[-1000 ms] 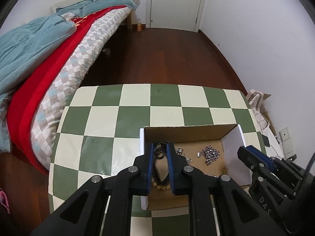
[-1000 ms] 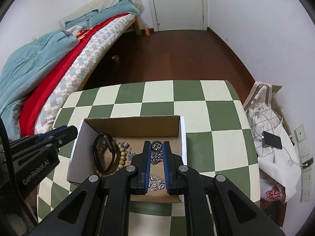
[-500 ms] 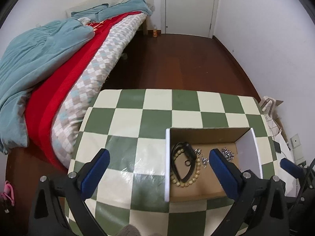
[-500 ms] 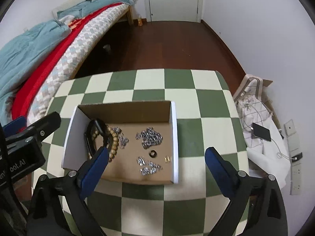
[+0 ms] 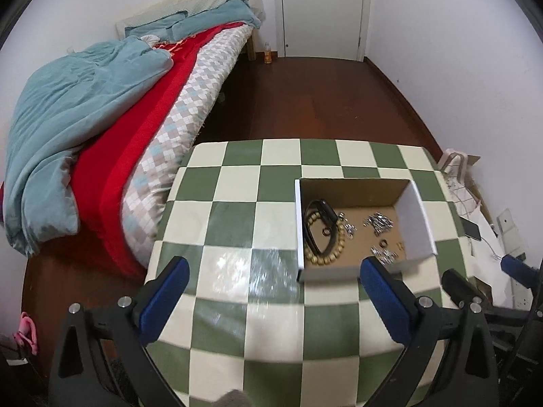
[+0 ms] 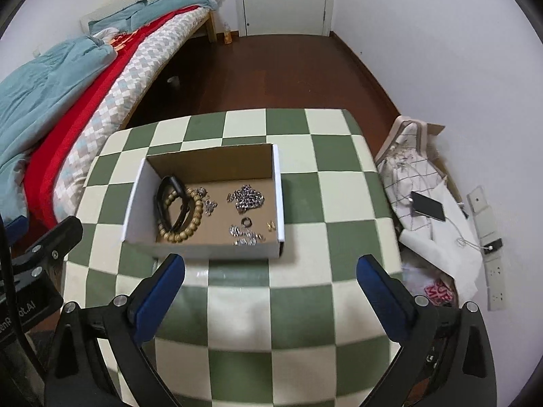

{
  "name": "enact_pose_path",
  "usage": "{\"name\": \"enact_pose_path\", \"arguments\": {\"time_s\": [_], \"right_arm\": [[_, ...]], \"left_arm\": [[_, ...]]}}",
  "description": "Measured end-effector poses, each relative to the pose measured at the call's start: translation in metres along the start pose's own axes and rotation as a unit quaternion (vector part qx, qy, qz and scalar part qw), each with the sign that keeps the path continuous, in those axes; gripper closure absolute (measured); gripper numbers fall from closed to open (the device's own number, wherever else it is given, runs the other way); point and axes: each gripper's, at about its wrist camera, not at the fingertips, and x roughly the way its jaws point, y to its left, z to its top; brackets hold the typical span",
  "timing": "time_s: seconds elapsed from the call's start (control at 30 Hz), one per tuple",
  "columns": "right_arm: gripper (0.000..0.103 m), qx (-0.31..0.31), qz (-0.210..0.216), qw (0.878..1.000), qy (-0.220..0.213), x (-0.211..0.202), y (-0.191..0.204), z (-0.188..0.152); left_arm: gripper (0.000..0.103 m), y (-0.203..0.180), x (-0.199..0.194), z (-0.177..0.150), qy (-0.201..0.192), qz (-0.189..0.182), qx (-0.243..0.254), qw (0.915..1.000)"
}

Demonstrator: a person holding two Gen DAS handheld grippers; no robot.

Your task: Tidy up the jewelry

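Jewelry — wooden beads [image 6: 190,217], metal chain [image 6: 247,200] — lies in cardboard box [image 6: 203,249]; both grippers' jaws spread wide

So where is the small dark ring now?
In the right wrist view the ring lies on the floor of the box, right of centre, between the chain pile behind it and the silver bits in front.
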Motion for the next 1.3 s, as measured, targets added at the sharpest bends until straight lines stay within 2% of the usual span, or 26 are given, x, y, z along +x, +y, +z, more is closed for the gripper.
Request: {"name": "enact_pose_path", "arguments": {"time_s": [0.43, 0.67, 0.93, 1.3], "right_arm": [[0.001, 0.008, -0.003, 0.997, -0.077, -0.151, 0.0, -0.029], [0.001, 0.008, -0.006, 0.995, -0.098, -0.216, -0.002, -0.042], [0.0, 0.003, 0.002, 0.995, -0.101, -0.263, -0.004, -0.044], [0.0, -0.006, -0.008, 0.994, -0.107, -0.281, -0.006, -0.011]], "left_arm": [[0.0, 0.015, -0.123, -0.018, -0.052, -0.019, -0.004, 0.9985], [0.0, 0.023, -0.176, -0.024, -0.066, -0.026, -0.007, 0.9975], [0.0, 0.024, -0.21, -0.019, -0.069, -0.026, 0.001, 0.9973], [0.0, 0.018, -0.218, 0.002, -0.076, -0.012, -0.009, 0.997]]}}
